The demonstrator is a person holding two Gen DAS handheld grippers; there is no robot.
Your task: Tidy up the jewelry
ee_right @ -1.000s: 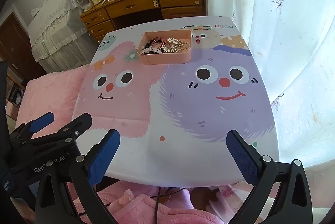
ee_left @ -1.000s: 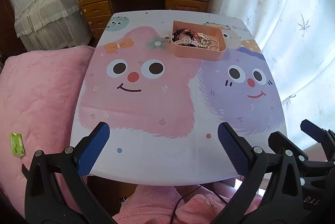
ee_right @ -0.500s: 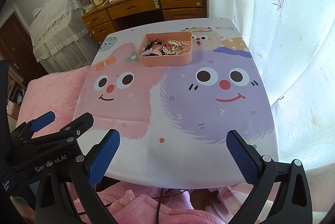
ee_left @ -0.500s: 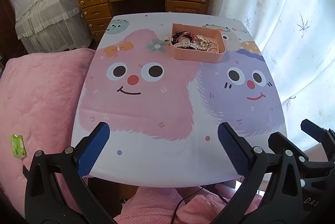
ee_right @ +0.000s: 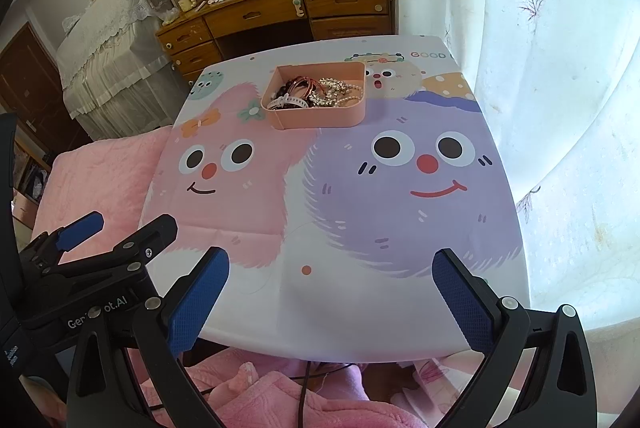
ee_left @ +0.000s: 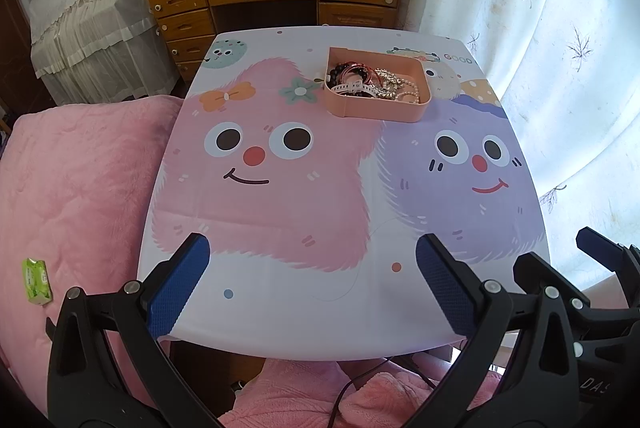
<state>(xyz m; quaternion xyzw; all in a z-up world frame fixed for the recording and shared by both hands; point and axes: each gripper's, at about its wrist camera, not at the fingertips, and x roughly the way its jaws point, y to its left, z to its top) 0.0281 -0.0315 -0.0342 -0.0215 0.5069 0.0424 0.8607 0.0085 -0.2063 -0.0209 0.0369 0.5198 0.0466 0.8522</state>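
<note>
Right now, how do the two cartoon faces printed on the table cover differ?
The pink face sits on the cover's left; the purple face sits on the right. The pink one has larger eyes and a dark smile; the purple one has a red smile. The pink one has a bow above its eyes; the purple one doesn't. Both have red noses, and the jewelry tray sits behind them.

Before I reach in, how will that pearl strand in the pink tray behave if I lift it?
The pearl strand will probably hang limp. It lies tangled with the sparkly chains, so neighbours may lift too. The pink tray looks light and might slide.
</note>
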